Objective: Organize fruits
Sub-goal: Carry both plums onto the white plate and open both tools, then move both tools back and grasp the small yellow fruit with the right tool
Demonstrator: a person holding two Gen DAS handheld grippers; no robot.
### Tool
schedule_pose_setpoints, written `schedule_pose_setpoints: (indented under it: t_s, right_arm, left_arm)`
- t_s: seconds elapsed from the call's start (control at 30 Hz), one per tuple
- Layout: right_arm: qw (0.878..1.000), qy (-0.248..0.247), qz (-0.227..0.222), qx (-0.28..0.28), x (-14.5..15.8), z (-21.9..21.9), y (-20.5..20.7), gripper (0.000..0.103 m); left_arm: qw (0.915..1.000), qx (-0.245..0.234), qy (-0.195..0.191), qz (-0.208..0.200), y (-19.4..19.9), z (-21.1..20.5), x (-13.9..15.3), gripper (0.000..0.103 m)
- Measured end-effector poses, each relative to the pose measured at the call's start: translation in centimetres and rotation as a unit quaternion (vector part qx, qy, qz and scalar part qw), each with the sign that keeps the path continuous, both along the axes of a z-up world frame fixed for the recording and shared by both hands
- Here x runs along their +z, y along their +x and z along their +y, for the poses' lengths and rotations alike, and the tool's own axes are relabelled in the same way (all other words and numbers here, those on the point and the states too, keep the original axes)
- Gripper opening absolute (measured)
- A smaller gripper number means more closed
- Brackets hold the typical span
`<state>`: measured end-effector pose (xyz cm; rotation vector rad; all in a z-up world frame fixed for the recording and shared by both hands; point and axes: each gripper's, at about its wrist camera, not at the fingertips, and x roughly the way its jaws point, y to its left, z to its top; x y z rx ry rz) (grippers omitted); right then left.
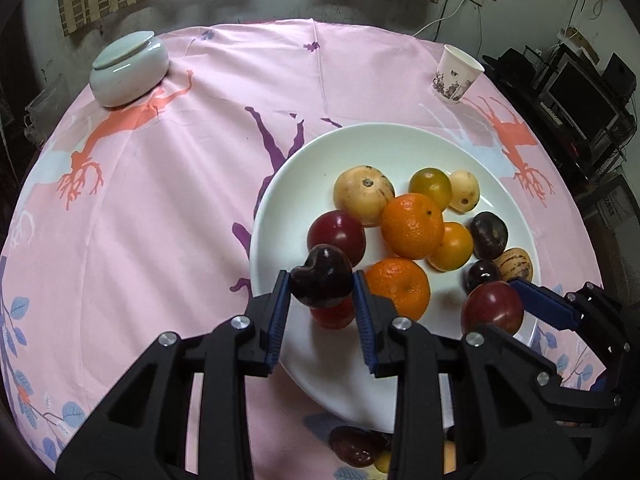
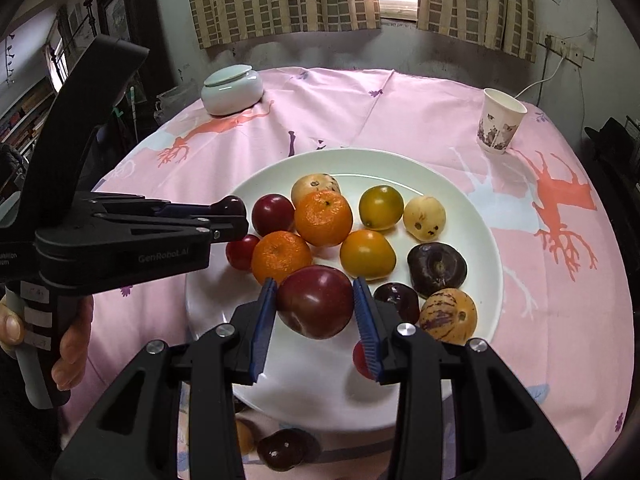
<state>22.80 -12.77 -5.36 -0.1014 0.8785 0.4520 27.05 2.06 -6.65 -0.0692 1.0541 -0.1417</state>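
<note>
Left gripper [image 1: 321, 286]: black frame with blue pads, nearest the left wrist camera, pinching a dark purple fruit [image 1: 321, 280] between its fingertips, above the near-left rim of the plate. A person's hand [image 2: 68, 344] grips its handle in the right wrist view.
Right gripper [image 2: 315, 304]: same black and blue build, clamped on a dark red plum [image 2: 315, 301], which is held above the near part of the plate. In the left wrist view it enters from the right with that plum at its tips.
Plate [image 2: 320, 384]: wide, white and round, on the near half of the table, holding the fruit pile.
Fruit on the plate: two oranges [image 2: 323, 218] touching each other near the middle; a red plum [image 2: 273, 214] just left of them; a pale yellow fruit [image 2: 424, 218] and a greenish-yellow one [image 2: 381, 207] toward the far side; an orange-yellow fruit [image 2: 367, 254] in the centre; a dark purple fruit [image 2: 437, 269] and a striped yellow fruit [image 2: 448, 315] on the right.
Fruit off the plate: a dark red one [image 2: 280, 449] lies on the cloth near the plate's front edge, partly hidden by the gripper frame.
Tablecloth [image 1: 160, 208]: pink, printed with coral and purple deer shapes, covering a round table.
Lidded jar [image 1: 128, 67]: pale green ceramic, far left, well apart from the plate.
Paper cup [image 1: 456, 74]: patterned, upright, far right.
Background: checked curtains [image 2: 280, 0] under a bright window.
</note>
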Motion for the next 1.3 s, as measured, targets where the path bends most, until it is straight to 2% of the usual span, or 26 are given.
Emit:
schedule_pose_setpoints:
  t_s: [0.17, 0.23, 0.27, 0.3, 0.33, 0.37, 0.4, 0.5, 0.57, 0.63, 0.7, 0.77, 0.83, 0.93, 1.1, 1.3]
  right_arm:
    - [1.0, -0.014, 0.006, -0.002, -1.0, 0.4, 1.0, 0.04]
    - [0.999, -0.03, 0.011, -0.004, -1.6, 0.7, 1.4, 0.04]
    - [0.999, -0.034, 0.01, -0.005, -1.7, 0.8, 1.4, 0.041]
    - [0.999, -0.035, 0.007, -0.006, -1.7, 0.8, 1.4, 0.041]
    - [0.999, -0.034, 0.0, -0.007, -1.5, 0.7, 1.2, 0.041]
    - [0.999, -0.032, -0.011, -0.009, -1.1, 0.5, 0.9, 0.052]
    - [0.999, -0.033, -0.033, -0.014, -0.4, 0.3, 0.5, 0.071]
    - [0.992, -0.046, -0.113, -0.026, 2.2, -0.1, -1.3, 0.075]
    - [0.99, -0.049, -0.13, -0.029, 3.4, -0.8, -2.6, 0.075]
    - [0.989, -0.042, -0.136, -0.029, 4.5, -2.2, -4.8, 0.076]
    - [0.99, -0.035, -0.133, -0.033, 5.0, -3.7, -7.4, 0.079]
    - [0.991, -0.029, -0.127, -0.042, 4.8, -5.1, -10.2, 0.102]
    - [0.991, -0.027, -0.12, -0.056, 3.8, -6.5, -13.1, 0.102]
    - [0.993, -0.033, -0.077, -0.078, 1.0, -7.2, -15.6, 0.102]
    - [0.996, -0.009, 0.003, -0.083, -2.6, -7.6, -16.0, 0.102]
    - [0.997, -0.003, 0.002, -0.078, -2.8, -7.0, -15.9, 0.102]
  left_arm:
    - [1.0, 0.003, -0.001, 0.004, 0.6, 0.2, -0.7, 0.033]
    - [1.0, 0.005, -0.005, 0.002, 0.6, 0.3, -0.5, 0.046]
    - [0.9999, 0.007, -0.01, -0.005, 0.3, 0.4, -0.1, 0.063]
    - [0.9998, 0.009, -0.011, -0.016, 0.0, 0.5, 0.4, 0.07]
    - [0.9995, 0.009, -0.009, -0.029, -0.4, 0.6, 1.1, 0.071]
    - [0.9993, 0.007, -0.007, -0.036, -0.8, 0.6, 1.7, 0.073]
    - [0.9991, 0.006, -0.007, -0.041, -1.1, 0.6, 2.3, 0.078]
    - [0.998, 0.002, -0.013, -0.061, -2.9, 0.8, 4.3, 0.081]
    - [0.9968, -0.002, -0.012, -0.078, -4.9, 0.7, 5.5, 0.083]
    - [0.9945, -0.008, -0.011, -0.104, -7.7, 0.7, 6.5, 0.091]
    - [0.9913, -0.008, -0.01, -0.131, -10.8, 0.8, 6.9, 0.099]
    - [0.9879, 0.004, 0.002, -0.155, -13.9, 0.7, 6.6, 0.101]
    - [0.9872, 0.01, 0.008, -0.159, -16.5, 0.5, 5.5, 0.101]
    - [0.9922, 0.001, -0.001, -0.125, -18.9, -0.2, 3.1, 0.101]
    - [0.9952, -0.012, -0.009, -0.097, -21.4, -1.0, 0.7, 0.101]
    - [0.9948, -0.005, -0.009, -0.101, -22.8, -0.9, 0.8, 0.101]
